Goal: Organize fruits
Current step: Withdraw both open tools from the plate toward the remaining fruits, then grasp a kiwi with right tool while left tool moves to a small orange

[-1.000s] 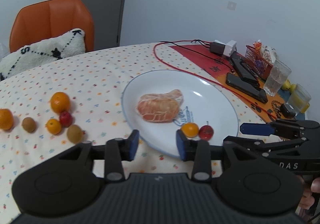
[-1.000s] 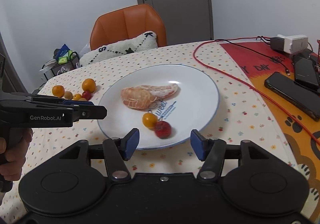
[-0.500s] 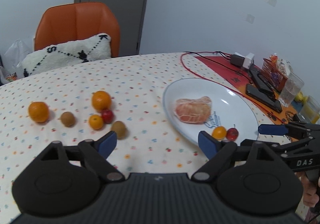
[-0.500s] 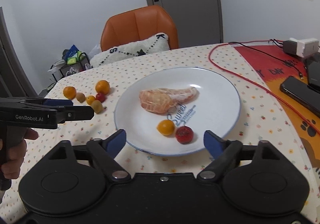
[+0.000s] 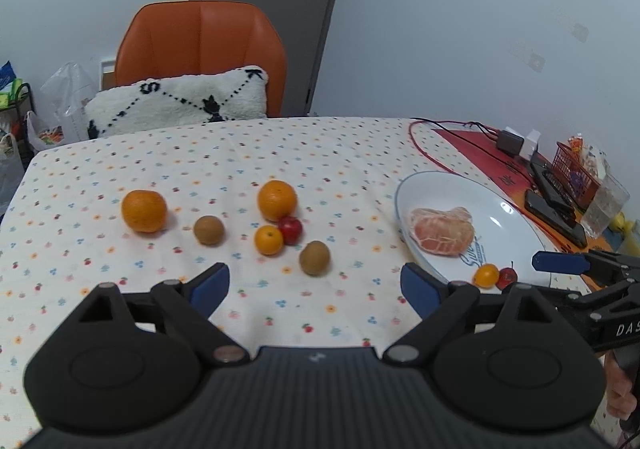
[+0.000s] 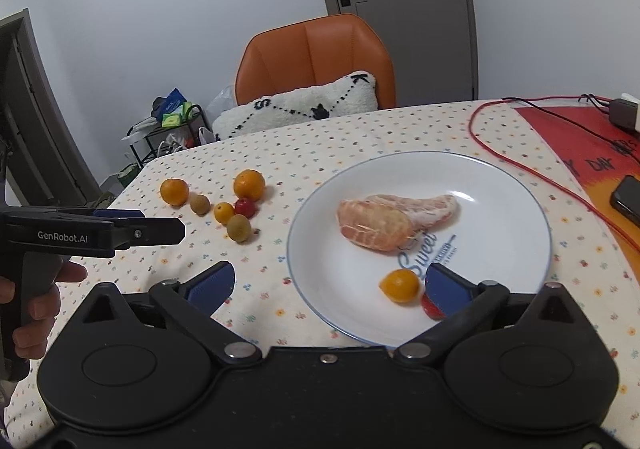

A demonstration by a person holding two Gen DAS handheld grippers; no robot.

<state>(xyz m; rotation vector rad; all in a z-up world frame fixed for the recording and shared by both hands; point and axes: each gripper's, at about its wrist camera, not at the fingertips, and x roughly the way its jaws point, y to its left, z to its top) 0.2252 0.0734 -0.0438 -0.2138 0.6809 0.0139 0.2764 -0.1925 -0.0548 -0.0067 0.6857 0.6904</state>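
A white plate (image 5: 512,209) (image 6: 320,249) holds a peeled citrus piece (image 5: 440,231) (image 6: 384,221), a small orange fruit (image 6: 400,285) and a small red fruit (image 5: 507,277). Loose on the tablecloth lie two oranges (image 5: 144,210) (image 5: 277,200), a small orange fruit (image 5: 269,240), a red fruit (image 5: 291,229) and two kiwis (image 5: 208,229) (image 5: 315,257). My left gripper (image 5: 315,285) is open and empty, just short of the nearer kiwi. My right gripper (image 6: 326,285) is open and empty over the plate's near-left rim; its right finger (image 6: 444,287) partly hides the red fruit.
An orange chair (image 5: 200,53) with a white cushion (image 5: 180,101) stands at the table's far side. A red cable (image 6: 520,165), black phones (image 5: 556,209), chargers (image 5: 518,141), a glass (image 5: 604,205) and a small red basket (image 5: 576,169) lie to the right.
Both grippers opened wider. The left gripper swung left from the plate toward the loose fruits. The right gripper shifted left too.
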